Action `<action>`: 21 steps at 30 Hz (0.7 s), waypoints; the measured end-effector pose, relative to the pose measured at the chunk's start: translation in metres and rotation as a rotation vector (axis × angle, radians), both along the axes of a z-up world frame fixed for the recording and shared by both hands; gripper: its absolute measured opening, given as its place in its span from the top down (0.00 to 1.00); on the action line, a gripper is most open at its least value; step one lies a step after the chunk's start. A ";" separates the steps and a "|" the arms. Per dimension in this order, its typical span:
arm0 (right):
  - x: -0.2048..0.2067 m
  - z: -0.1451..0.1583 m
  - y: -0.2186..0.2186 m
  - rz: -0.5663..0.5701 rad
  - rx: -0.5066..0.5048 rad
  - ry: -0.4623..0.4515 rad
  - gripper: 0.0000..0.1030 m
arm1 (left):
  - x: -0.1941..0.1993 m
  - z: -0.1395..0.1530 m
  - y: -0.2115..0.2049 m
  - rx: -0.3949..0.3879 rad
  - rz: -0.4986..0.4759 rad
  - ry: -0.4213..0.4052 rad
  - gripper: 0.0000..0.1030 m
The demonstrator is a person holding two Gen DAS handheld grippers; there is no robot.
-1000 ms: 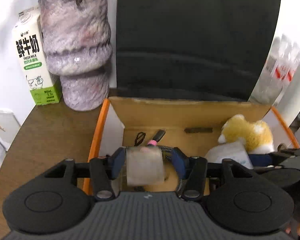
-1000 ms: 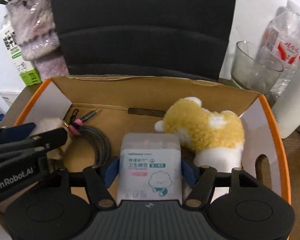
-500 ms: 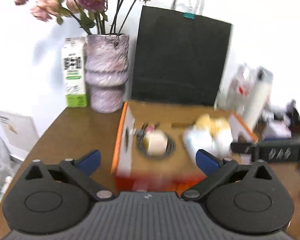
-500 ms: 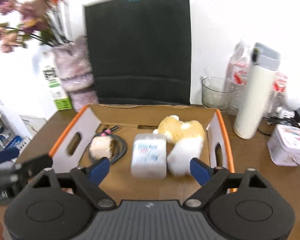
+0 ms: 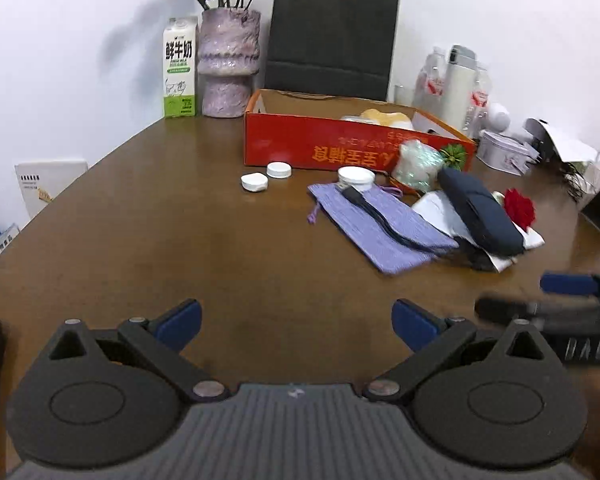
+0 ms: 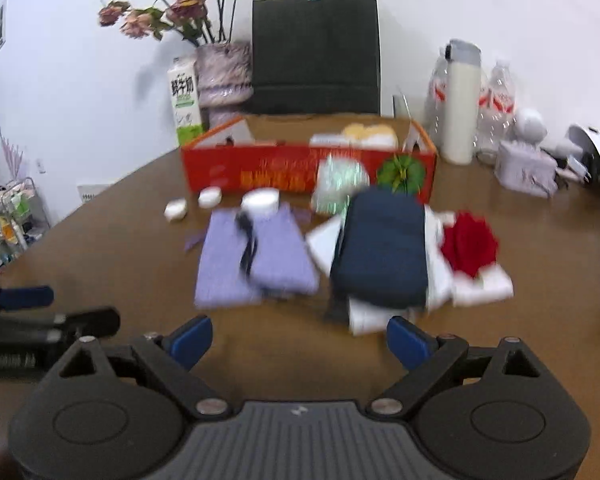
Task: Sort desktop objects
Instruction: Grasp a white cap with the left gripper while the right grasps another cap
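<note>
My left gripper [image 5: 296, 320] is open and empty, low over the bare brown table in front of the pile. My right gripper [image 6: 300, 340] also holds nothing, and its jaws are still opening. The orange cardboard box [image 5: 340, 148] stands at the back with a yellow plush toy [image 6: 370, 134] inside. In front of it lie a purple pouch [image 5: 376, 224] with a dark cable, a navy case [image 6: 384, 252], a red flower [image 6: 470, 246], a white round jar [image 5: 356, 178], two small white caps [image 5: 254, 182] and a greenish wrapped ball [image 5: 418, 164]. The right wrist view is blurred.
Behind the box stand a milk carton [image 5: 180, 68], a purple vase [image 5: 228, 64] with flowers and a black paper bag [image 5: 332, 36]. A white thermos [image 6: 460, 108], water bottles and a pale tin [image 6: 526, 168] crowd the right. The table edge curves away on the left.
Both grippers let go of what they held inside the box, a pale block and a cotton-swab box, and drew far back from it. They now hang open over the table's near side.
</note>
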State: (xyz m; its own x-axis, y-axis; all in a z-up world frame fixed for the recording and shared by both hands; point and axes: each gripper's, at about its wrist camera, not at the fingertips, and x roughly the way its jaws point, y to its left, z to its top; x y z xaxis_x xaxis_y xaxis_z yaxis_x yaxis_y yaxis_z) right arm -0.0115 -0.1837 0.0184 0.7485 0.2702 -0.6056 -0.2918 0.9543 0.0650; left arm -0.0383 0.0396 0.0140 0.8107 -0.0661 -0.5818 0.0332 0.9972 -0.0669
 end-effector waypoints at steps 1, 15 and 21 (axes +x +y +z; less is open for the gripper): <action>-0.010 -0.007 0.000 0.000 -0.009 0.012 0.09 | -0.004 -0.001 0.000 0.010 0.000 -0.011 0.00; -0.037 -0.010 -0.015 -0.034 0.048 -0.047 0.01 | -0.003 -0.017 0.006 -0.028 0.030 0.058 0.00; -0.036 -0.010 -0.017 -0.036 0.057 -0.043 0.01 | -0.004 -0.017 0.003 -0.029 0.021 0.058 0.00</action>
